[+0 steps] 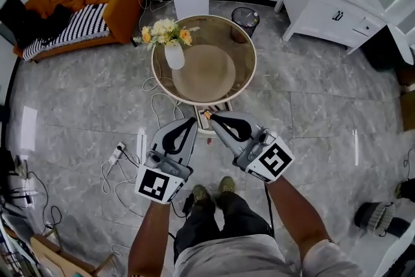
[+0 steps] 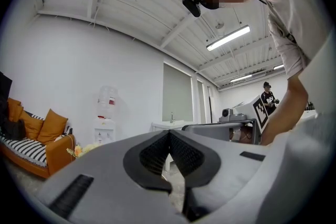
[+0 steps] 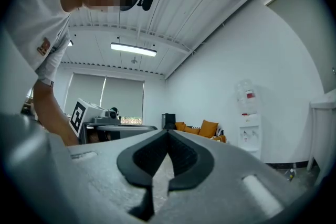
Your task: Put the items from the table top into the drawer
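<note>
**Figure. Both tools at the drawer, vase on the far-left part of the surface.**

Head view: the left tool [image 1: 192,121] and the right tool [image 1: 212,116] point away from the person. Their tips are near each other, over the drawer [image 1: 202,128]. The drawer projects, apparently pulled out, from under the near rim of the round glass surface [image 1: 249,48].

The left gripper view shows the left tool [image 2: 169,132] with its jaws closed tip to tip and nothing between them. The right gripper view shows the same for the right tool [image 3: 168,132].

The only item visible on the surface is a white vase [image 1: 174,55]. It stands upright, with its long axis vertical, on the left part of the surface. It holds yellow and orange flowers [image 1: 165,31] that spread above and to the left of its neck.

A small orange object [image 1: 207,115], too small to identify, lies at the drawer just beside the right tool's tip. Whether it is inside the drawer cannot be told.

Key relation: the vase lies on the far side of both tools and somewhat to the left, well apart from them. The near rim of the surface lies between. The left tool is on the vase's side and appears the nearer of the two.

Judgement: a grasp would require the jaws to open first. They would then approach the vase body from the near side, below the flowers. The vase looks smooth, and the bouquet probably makes it top-heavy, so it could tip.
</note>
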Demonstrator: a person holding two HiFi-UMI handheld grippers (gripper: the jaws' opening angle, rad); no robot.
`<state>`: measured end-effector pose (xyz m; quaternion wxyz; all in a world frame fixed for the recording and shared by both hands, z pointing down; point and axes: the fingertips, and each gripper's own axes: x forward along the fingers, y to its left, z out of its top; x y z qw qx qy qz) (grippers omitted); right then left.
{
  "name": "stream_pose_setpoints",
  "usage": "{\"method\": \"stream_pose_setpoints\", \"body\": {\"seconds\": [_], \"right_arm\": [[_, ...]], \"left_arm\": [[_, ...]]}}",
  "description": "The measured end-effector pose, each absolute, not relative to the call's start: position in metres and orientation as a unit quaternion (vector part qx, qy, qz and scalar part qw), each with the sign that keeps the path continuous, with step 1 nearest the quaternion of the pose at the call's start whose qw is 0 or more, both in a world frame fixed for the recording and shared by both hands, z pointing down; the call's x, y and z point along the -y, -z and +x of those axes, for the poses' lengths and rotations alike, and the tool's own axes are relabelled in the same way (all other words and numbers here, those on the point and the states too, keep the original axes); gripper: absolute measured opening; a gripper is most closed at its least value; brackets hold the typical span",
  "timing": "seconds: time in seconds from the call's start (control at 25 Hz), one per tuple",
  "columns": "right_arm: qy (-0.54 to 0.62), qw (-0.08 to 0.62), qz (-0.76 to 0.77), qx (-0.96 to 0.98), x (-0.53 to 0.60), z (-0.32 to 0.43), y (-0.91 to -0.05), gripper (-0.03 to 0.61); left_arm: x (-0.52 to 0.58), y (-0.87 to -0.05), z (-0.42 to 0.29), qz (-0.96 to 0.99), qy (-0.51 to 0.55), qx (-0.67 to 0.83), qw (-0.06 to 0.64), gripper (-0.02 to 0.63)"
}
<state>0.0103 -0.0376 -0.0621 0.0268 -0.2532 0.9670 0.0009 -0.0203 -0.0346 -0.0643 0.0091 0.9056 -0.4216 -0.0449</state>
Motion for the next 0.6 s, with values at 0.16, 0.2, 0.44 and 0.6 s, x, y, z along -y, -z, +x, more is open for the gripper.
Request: {"method": "stream_pose_setpoints", "body": {"seconds": [0.16, 0.2, 0.44, 0.6], "right_arm": [[0.004, 0.035, -0.262, -0.965, 0.023, 0.016, 0.083, 0.000], [0.003, 0.037, -0.263, -0.964, 0.020, 0.018, 0.088, 0.000], [-0.011, 0.045, -0.270, -0.962, -0.002, 0.032, 0.113, 0.000], [-0.020, 0.041, -0.276, -0.960, -0.011, 0.039, 0.121, 0.000]], "left_arm": [[0.022, 0.088, -0.015, 0.908, 0.049, 0.415, 0.005, -0.001], [0.019, 0.093, -0.014, 0.909, 0.050, 0.414, 0.004, 0.000], [-0.002, 0.113, 0.005, 0.917, 0.047, 0.396, -0.002, 0.000], [-0.010, 0.123, 0.013, 0.919, 0.052, 0.390, -0.008, 0.000]]}}
